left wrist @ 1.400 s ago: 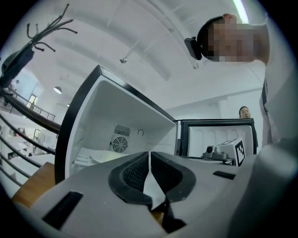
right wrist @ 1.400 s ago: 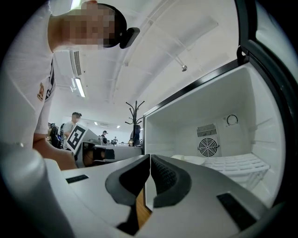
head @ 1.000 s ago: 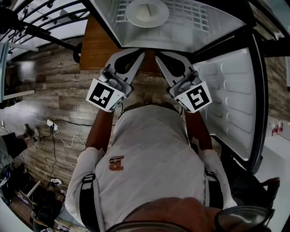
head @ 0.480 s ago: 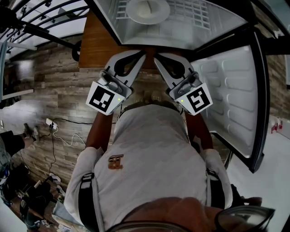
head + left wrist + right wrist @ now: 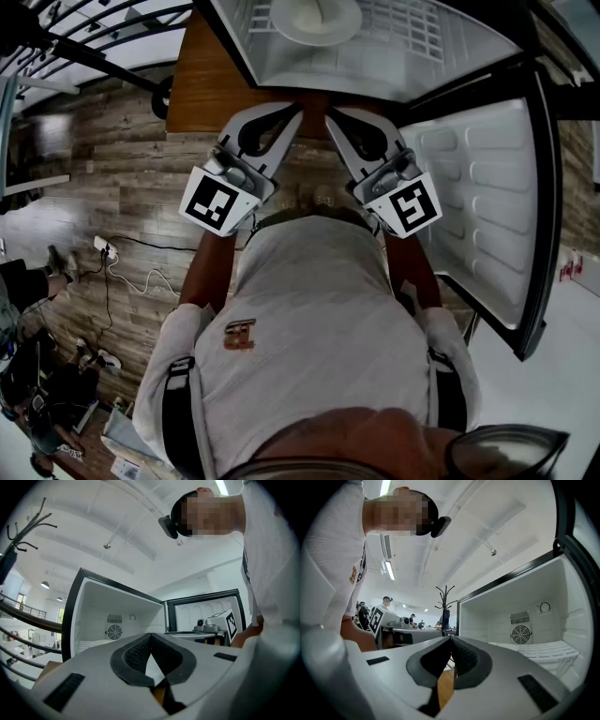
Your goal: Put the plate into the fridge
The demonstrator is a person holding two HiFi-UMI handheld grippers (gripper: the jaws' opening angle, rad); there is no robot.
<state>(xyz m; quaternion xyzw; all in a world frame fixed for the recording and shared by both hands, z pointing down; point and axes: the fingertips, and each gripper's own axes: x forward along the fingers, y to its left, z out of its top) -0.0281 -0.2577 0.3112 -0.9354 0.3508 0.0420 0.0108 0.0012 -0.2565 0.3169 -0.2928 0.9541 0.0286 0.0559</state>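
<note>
Jaws of the left gripper are pressed together on nothing, just outside the fridge. Further in, the plate sits flat on the shelf, and neither gripper touches it. It looks like glazed ceramic: stiff, fairly heavy, slippery and breakable, so its rim would be the place to pinch. The right gripper is likewise closed and empty, beside the open door.

plate: white, round, lying flat inside fridge | fridge: open, white inside
</note>
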